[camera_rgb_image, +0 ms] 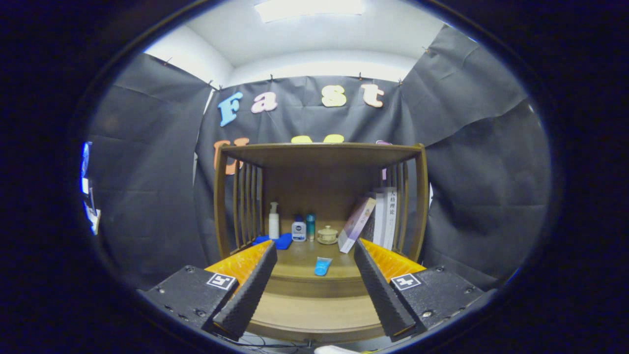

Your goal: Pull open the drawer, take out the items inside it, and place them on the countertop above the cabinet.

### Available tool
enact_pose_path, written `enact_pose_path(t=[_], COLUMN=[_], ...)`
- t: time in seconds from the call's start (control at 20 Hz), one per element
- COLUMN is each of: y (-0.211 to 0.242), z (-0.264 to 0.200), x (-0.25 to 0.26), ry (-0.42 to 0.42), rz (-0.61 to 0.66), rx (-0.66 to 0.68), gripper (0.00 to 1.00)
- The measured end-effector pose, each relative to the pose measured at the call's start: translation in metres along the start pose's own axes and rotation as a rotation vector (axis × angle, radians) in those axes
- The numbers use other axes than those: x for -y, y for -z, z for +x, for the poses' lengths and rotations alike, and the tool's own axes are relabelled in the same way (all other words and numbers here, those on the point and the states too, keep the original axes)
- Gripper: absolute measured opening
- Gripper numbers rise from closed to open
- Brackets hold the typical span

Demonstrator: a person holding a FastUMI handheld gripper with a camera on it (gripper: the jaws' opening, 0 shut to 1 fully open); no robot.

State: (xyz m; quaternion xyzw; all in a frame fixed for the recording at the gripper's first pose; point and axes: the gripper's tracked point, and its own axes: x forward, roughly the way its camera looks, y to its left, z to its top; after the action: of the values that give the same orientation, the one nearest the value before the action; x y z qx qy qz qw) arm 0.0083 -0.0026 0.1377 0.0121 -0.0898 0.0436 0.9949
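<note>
Well, I see my tool (312,282) spread wide and gripping nothing, its fingers aimed into the wooden cabinet (322,152). Between and beyond them a blue tube (322,266) lies flat on the counter (314,253). Farther back stand a pump bottle (273,221), two smaller bottles, a lidded cup (327,234) and leaning books (357,223); a blue cloth (275,241) is partly hidden by the left finger. I can't make out the drawer front.

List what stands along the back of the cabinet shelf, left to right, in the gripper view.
White pump bottle → white bottle with a dark cap → teal bottle → lidded cup → leaning box → upright books. Gripper fingers open, holding nothing.
</note>
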Motion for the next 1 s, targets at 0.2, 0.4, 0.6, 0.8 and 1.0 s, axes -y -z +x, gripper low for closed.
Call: enact_pose_path(t=[0.2,0.4,0.6,0.8,1.0], y=[0.018,0.058,0.104,0.158,0.207], z=[-0.024,-0.049,-0.064,-0.069,-0.065], x=[0.009,0.004,0.004,0.011,0.016], ry=[0.025,0.042,0.034,0.058,0.068], rz=[-0.018,-0.041,-0.018,-0.025,0.017], rx=[0.057,0.018,-0.052,-0.118,-0.207], gripper=[1.0,1.0,1.0,1.0,1.0])
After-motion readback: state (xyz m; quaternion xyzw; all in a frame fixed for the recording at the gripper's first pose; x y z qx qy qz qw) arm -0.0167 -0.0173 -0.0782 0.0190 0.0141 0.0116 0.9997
